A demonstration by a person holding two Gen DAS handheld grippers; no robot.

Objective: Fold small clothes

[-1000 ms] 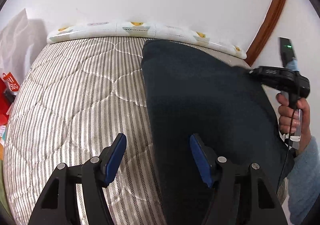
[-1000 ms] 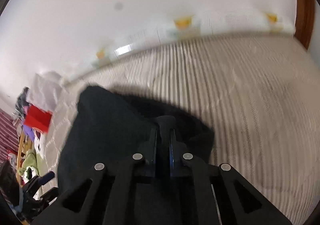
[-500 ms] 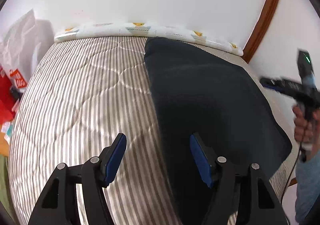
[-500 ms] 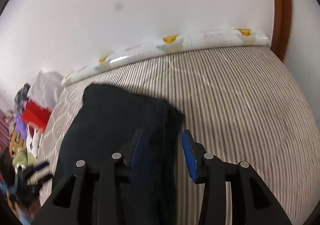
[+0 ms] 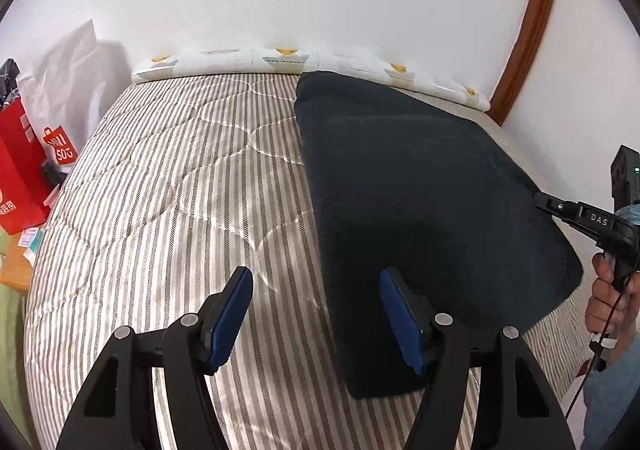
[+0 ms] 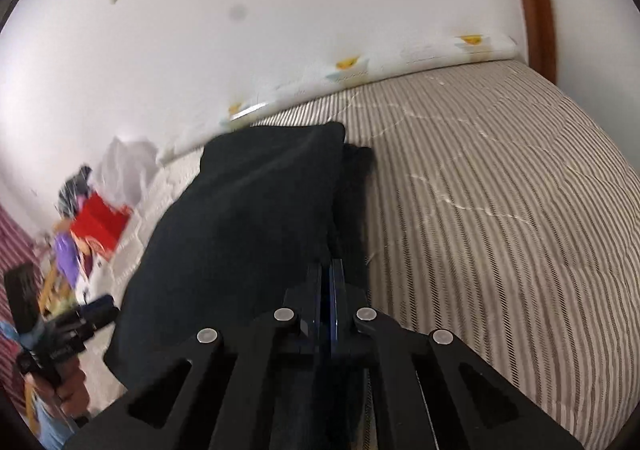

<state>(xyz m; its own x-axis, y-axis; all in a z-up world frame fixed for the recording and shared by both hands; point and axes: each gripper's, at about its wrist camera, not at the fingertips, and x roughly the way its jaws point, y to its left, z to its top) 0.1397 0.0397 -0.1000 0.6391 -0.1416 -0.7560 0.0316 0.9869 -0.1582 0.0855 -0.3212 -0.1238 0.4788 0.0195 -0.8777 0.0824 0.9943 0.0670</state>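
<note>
A dark navy garment point(image 5: 416, 186) lies flat on the striped quilted bed point(image 5: 168, 186), folded into a long panel. My left gripper point(image 5: 316, 318) is open and empty, hovering over the garment's near left edge, one pad over the quilt and one over the cloth. In the right wrist view the same garment point(image 6: 256, 218) stretches away from me. My right gripper point(image 6: 331, 290) has its jaws pressed together at the garment's near right edge; whether cloth is pinched between them is unclear. It also shows in the left wrist view point(image 5: 584, 216) at the garment's right edge.
A white pillow roll with yellow prints point(image 5: 280, 58) lies along the wall at the bed's far end. Red and white shopping bags point(image 5: 24, 170) stand left of the bed. A brown wooden door frame point(image 5: 528, 18) rises at the far right.
The right gripper was shut, opened half a second ago, and is shut again at the garment's right edge. The left gripper stayed open and drew back slightly.
</note>
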